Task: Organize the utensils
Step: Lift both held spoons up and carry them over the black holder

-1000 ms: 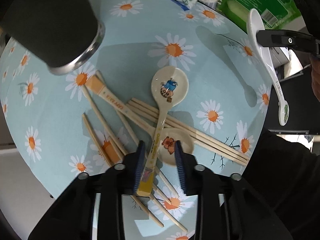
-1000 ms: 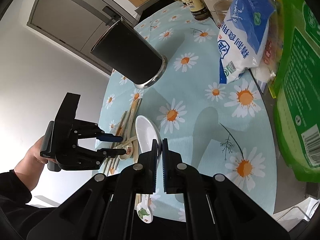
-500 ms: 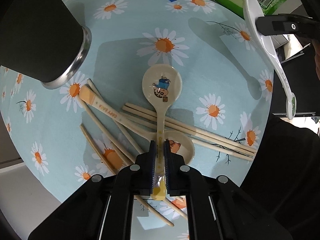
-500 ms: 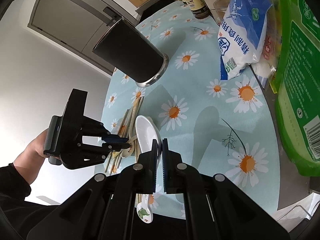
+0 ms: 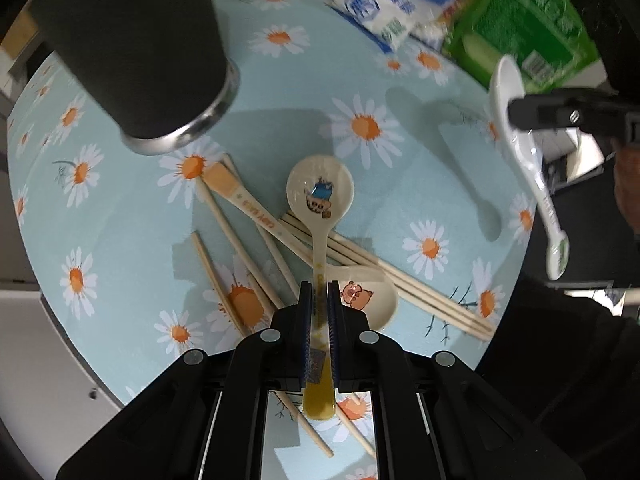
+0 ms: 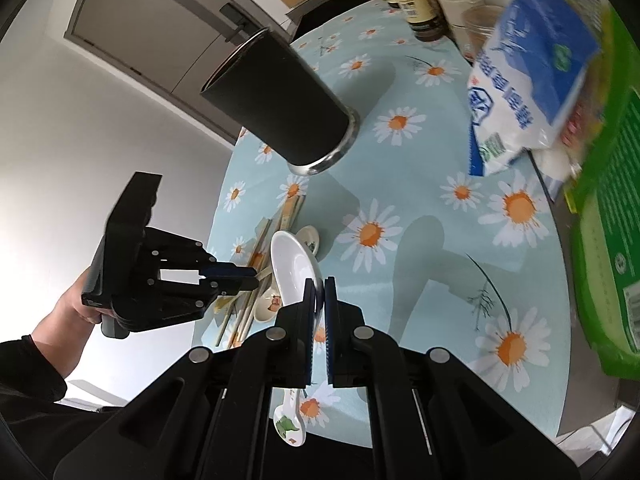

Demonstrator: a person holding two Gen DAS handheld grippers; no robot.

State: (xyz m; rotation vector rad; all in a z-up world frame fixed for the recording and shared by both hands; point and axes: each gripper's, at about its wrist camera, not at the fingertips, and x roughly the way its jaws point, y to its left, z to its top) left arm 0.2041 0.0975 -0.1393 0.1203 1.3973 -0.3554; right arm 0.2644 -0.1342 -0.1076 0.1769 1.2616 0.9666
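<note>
My left gripper (image 5: 319, 292) is shut on the handle of a cream cartoon spoon (image 5: 320, 200) above the pile. Under it lie a second cream spoon (image 5: 368, 296), a yellow-ended utensil (image 5: 240, 196) and several wooden chopsticks (image 5: 404, 280). My right gripper (image 6: 319, 286) is shut on a white spoon (image 6: 294, 264), held above the table; the white spoon also shows in the left wrist view (image 5: 524, 156). The black cup (image 5: 136, 48) stands behind the pile, also seen in the right wrist view (image 6: 280, 108). The left gripper shows in the right wrist view (image 6: 240, 276).
The round table has a blue daisy cloth (image 5: 400, 184). A blue-white bag (image 6: 524, 80) and a green package (image 6: 608, 248) lie at the right edge. Bottles and jars (image 6: 424, 12) stand at the back. The table edge is close on the left.
My left gripper closed on the cream spoon's handle and lifted it slightly. The right gripper kept holding the white spoon and shifted a little.
</note>
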